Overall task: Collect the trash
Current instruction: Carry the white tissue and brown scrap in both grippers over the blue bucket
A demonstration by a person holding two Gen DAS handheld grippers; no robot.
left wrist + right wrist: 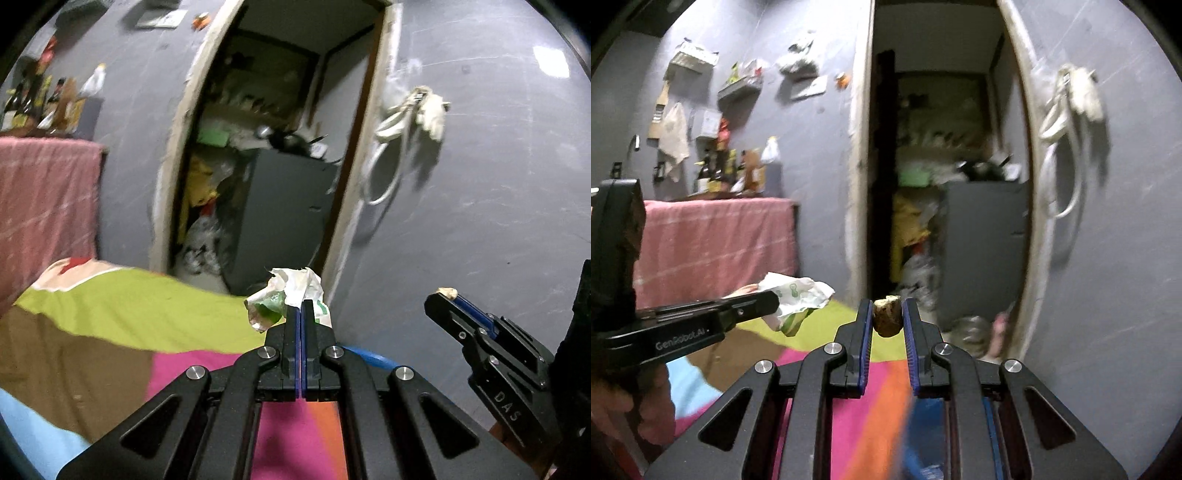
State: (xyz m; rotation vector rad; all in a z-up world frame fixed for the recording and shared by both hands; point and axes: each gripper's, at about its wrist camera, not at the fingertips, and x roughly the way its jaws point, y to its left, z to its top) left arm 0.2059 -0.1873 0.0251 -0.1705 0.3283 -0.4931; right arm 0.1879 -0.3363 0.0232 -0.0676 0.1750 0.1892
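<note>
My left gripper is shut on a crumpled white and green paper wrapper, held up above the bed. It also shows in the right wrist view, with the wrapper sticking out past its tips. My right gripper is shut on a small brownish crumpled scrap, pinched between its blue pads. In the left wrist view the right gripper appears at the right with the scrap at its tip. Both grippers point toward an open doorway.
A colourful patchwork bedspread lies below both grippers. The doorway ahead opens into a cluttered storeroom with a dark cabinet and bags. A pink-draped table with bottles stands at left. A white cord hangs on the grey wall.
</note>
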